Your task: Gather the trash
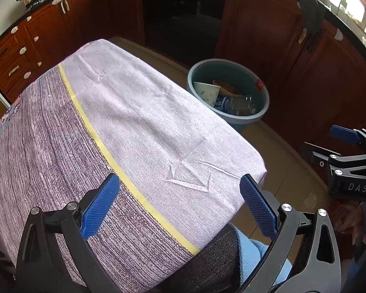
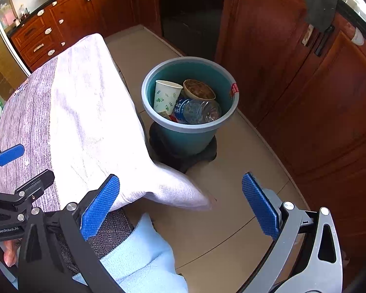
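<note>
The left hand-held gripper (image 1: 179,205) is held released over the cloth-covered desk (image 1: 139,127); the right hand-held gripper (image 2: 180,202) is likewise spread and empty, above the floor. Farther off, a paper cup (image 2: 166,95), plastic bottle (image 2: 197,111) and bowl (image 2: 198,89) are seen inside the teal bin (image 2: 190,134).

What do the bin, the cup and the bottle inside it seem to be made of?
The bin looks like matte teal plastic with a smooth moulded rim. The cup seems to be paper: opaque white with a green print. The bottle looks like clear thin plastic, see-through with a blue label.
</note>
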`<state>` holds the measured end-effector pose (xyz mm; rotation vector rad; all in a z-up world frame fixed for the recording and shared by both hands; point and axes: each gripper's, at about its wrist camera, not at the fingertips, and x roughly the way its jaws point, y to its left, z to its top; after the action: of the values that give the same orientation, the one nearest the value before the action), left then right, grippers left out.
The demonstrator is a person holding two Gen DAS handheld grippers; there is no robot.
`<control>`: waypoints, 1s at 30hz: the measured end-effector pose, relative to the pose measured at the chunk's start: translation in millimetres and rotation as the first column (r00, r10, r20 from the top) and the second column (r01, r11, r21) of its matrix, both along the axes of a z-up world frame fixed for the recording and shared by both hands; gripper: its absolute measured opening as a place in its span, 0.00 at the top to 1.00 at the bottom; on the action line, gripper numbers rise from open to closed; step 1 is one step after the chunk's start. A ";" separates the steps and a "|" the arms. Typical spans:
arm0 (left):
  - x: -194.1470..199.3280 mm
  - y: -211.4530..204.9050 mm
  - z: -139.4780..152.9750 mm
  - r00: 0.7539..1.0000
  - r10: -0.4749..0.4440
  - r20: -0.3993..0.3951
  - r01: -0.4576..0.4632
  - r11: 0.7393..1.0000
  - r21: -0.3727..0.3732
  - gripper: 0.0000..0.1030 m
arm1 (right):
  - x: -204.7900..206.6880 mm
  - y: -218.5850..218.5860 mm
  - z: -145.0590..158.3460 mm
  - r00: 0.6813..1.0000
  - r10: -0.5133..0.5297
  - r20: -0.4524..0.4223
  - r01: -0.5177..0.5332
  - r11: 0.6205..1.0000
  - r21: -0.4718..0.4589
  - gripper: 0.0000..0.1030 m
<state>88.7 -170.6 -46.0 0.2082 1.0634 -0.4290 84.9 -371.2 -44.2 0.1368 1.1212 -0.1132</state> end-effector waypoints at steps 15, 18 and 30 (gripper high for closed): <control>-3.1 -2.9 3.9 1.000 -0.022 0.020 0.022 1.000 -0.002 0.04 | 3.1 -0.5 -1.6 1.000 -0.005 -0.003 0.005 1.000 0.004 0.07; -3.8 -2.9 5.0 0.999 -0.024 0.023 0.024 1.000 -0.004 0.04 | 3.4 -0.2 -1.1 1.000 -0.006 -0.003 0.006 1.000 0.003 0.07; -2.8 0.5 6.8 1.000 -0.006 0.025 0.006 1.000 -0.005 0.04 | 5.8 -1.5 0.5 1.000 -0.014 -0.006 0.014 1.000 0.000 0.07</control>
<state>85.9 -170.0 -39.2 0.2117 1.0376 -0.4340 90.7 -372.6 -43.8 0.1441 1.1261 -0.1264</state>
